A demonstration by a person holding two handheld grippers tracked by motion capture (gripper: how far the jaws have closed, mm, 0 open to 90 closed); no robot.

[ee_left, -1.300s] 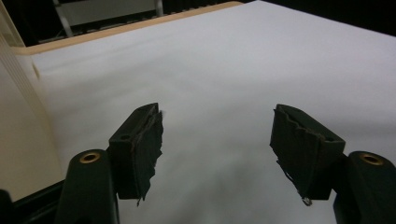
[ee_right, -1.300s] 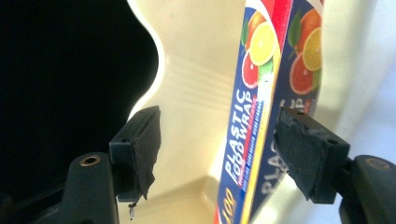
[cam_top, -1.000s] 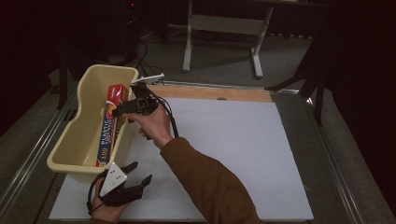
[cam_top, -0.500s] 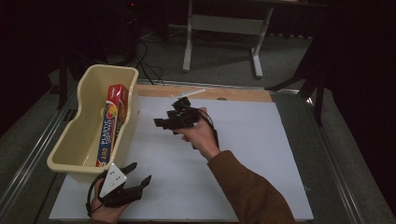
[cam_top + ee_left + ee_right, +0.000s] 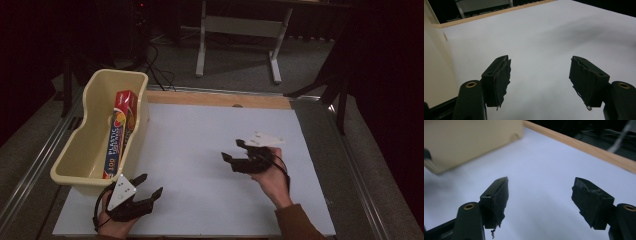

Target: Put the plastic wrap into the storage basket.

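A: What is lying on the white table surface (image 5: 200, 150), taken from largest to smallest?

B: A cream plastic tub (image 5: 82, 150) is sitting at the left edge. Inside it a long plastic-wrap box (image 5: 120, 131) is leaning lengthwise, its red end resting up near the tub's far wall.

A: How is the box looking?

B: It is showing a red top, an orange and yellow middle and a blue lower part. White lettering is running along it, reading "PLASTIC", with "100" near the low end; the smaller print is too fine to read.

A: And the grippers?

B: The right gripper (image 5: 234, 150) is hovering over the right half of the surface, well apart from the tub, pointing left. Its jaws have just been opening and are standing wide, with nothing between them. The left gripper (image 5: 148, 184) is resting at the near edge, just beside the tub's near corner, jaws likewise spread wide and gripping nothing.
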